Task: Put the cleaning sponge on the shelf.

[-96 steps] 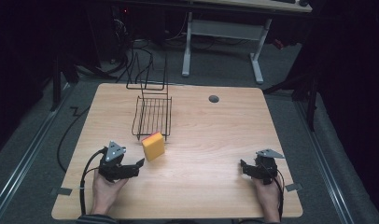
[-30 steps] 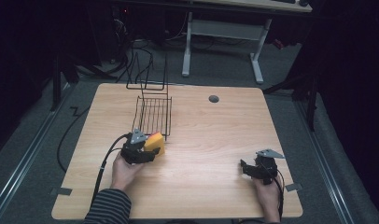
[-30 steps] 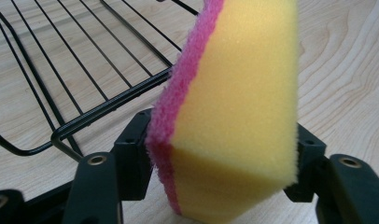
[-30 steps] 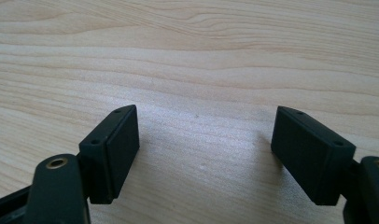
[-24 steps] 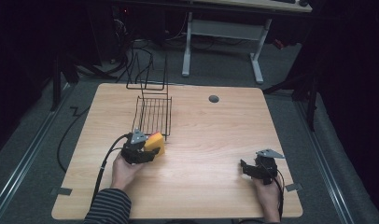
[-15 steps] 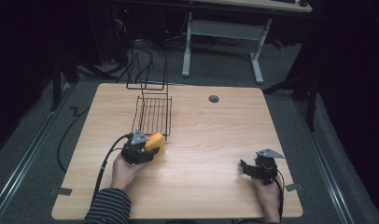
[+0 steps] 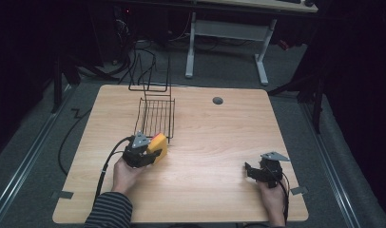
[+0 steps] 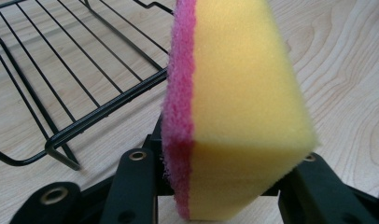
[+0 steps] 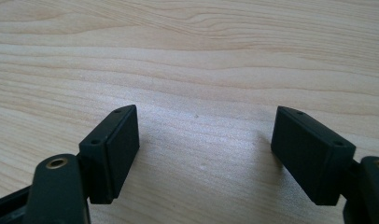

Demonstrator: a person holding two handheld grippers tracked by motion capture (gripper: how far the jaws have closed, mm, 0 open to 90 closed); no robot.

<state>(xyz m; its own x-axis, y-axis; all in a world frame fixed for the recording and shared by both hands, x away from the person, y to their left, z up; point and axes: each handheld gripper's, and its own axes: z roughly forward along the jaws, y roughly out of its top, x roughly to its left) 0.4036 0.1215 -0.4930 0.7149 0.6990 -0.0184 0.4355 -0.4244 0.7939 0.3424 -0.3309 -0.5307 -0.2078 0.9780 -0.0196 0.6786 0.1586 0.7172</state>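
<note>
The left hand (image 7: 124,173) is reaching forward from a striped sleeve (image 7: 108,211), carrying the left gripper (image 7: 146,154) toward the near end of the wire rack (image 7: 155,116). Its jaws are clamping a sponge (image 8: 243,102) between them, yellow with a pink scouring face, standing on edge. In the left gripper view the sponge is sitting just beside the rack's near corner, over the wooden table (image 7: 210,133); whether it is touching the wood is unclear. The right hand (image 7: 272,199) is resting near the table's front right corner, well apart from the sponge. The right gripper (image 9: 204,149) is lying low over bare wood, jaws spread wide and gripping nothing
</note>
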